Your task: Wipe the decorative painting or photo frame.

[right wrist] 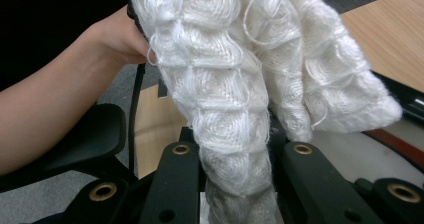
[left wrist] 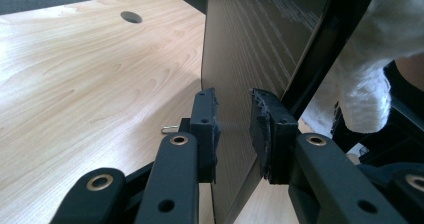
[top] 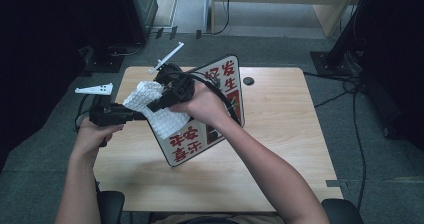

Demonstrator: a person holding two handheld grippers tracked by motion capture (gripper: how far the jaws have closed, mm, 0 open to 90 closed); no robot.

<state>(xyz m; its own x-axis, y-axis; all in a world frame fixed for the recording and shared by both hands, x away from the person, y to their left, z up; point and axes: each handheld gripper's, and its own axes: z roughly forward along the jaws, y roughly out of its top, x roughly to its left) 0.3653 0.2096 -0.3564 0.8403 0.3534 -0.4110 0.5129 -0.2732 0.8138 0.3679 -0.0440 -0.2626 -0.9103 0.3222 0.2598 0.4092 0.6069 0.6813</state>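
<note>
1. Left gripper (left wrist: 234, 126): jaws drawn in on the edge of the sign board (left wrist: 250, 59). The board's thin edge runs up between the two pads (left wrist: 263, 129); the right pad bears on its dark rim and the left pad looks to be against its back face. A steadying grip, I judge, keeping the board tilted up off the table (left wrist: 75, 84).

2. Right gripper (right wrist: 235, 184): jaws pinched nearly together on a bunched white knitted cloth (right wrist: 240, 84). The cloth bulges up and out above the jaws in thick waffled folds, so the wad, not the jaws, would meet the board.

3. In the high view the left gripper (top: 142, 115) reaches in from the left at the board's near edge, while the right hand (top: 202, 104) comes across with its gripper (top: 162, 104) and presses the cloth (top: 152, 106) over the board's upper left part.

4. The board (top: 220, 109) stands slanted near the table's middle, printed face towards the person, red characters showing. Likely it is being wiped: one hand braces, one rubs.

5. Outward: pale wooden table (top: 280, 134) with a round cable hole (top: 248, 80); grey floor beyond.
</note>
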